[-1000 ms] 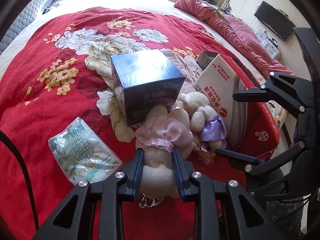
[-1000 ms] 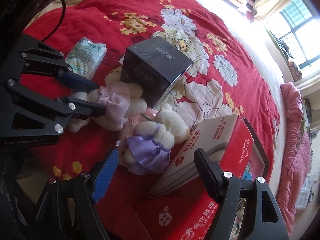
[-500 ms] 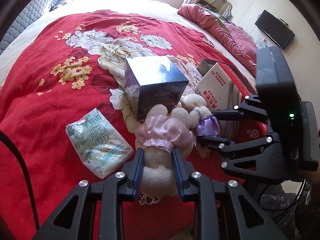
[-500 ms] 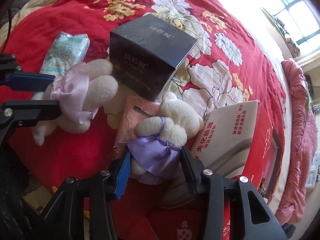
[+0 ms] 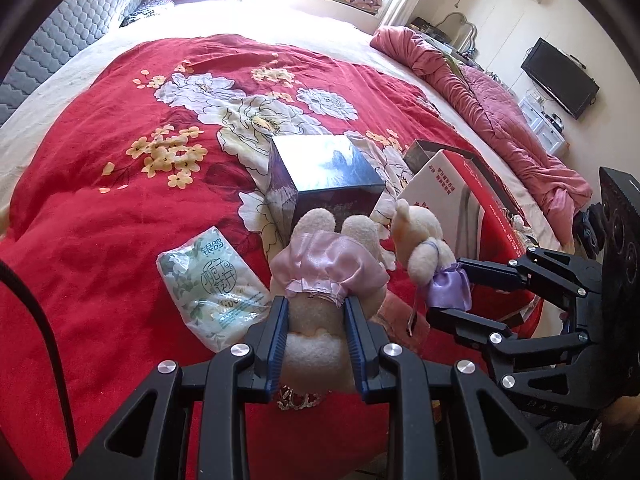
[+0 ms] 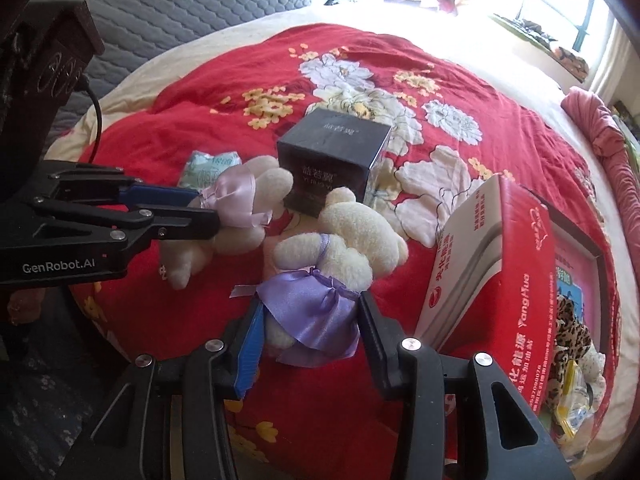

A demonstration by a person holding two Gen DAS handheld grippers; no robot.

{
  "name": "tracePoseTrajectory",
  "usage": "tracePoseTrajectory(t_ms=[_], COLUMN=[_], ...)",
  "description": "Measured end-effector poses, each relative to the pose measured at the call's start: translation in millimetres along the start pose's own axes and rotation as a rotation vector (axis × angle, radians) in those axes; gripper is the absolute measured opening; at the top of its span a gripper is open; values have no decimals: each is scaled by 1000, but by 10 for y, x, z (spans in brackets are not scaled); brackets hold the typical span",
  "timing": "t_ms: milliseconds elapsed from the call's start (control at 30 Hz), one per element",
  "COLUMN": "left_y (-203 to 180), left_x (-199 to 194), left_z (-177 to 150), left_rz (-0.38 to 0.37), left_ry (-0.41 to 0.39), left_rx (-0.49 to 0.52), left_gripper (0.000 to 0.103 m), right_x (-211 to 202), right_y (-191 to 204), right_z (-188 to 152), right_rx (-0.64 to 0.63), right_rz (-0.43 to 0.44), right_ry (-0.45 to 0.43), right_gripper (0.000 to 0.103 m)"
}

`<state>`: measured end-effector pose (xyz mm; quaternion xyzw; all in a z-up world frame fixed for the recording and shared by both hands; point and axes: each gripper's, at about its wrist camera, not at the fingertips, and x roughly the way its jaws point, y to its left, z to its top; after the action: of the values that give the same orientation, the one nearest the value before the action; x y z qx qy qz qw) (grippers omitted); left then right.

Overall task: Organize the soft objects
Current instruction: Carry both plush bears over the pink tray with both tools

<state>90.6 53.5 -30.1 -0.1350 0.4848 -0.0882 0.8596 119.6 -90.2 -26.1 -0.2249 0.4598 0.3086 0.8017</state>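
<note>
Two cream plush bears are at the near edge of the red floral bedspread (image 5: 100, 216). My left gripper (image 5: 314, 312) is shut on the bear in the pink dress (image 5: 324, 268), also seen in the right wrist view (image 6: 236, 196). My right gripper (image 6: 310, 316) is shut on the bear in the purple dress (image 6: 320, 312), which shows in the left wrist view (image 5: 440, 276) with the right gripper (image 5: 452, 292) around it. Both bears are lifted a little off the spread.
A dark blue box (image 5: 328, 176) stands just behind the bears. A tissue pack (image 5: 212, 284) lies to the left. An open red carton (image 6: 512, 264) sits to the right with a leopard-print soft item (image 6: 576, 332) inside. A pink quilt (image 5: 500, 104) lies far right.
My right gripper closed in on the purple-dress bear, gripped it and raised it. My left gripper kept its hold on the pink-dress bear and drew it back and up slightly.
</note>
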Motion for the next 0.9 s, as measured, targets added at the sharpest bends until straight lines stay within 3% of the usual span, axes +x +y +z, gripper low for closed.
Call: tracePoseTrajectory(t_ms=[367,900], left_y=[-300,-1064], left_x=[-238,-547], left_z=[20,205], left_rz=[17,33], left_ry=[-52,-117], left_rx=[10,105], left_gripper=[28,28], right_x=[-461,-1068], right_y=[-255,-621], right_z=[-16,-191], right_rx=[100,162], right_rz=[8,-56], right_ry=[-156,-284], right_gripper=[46,46])
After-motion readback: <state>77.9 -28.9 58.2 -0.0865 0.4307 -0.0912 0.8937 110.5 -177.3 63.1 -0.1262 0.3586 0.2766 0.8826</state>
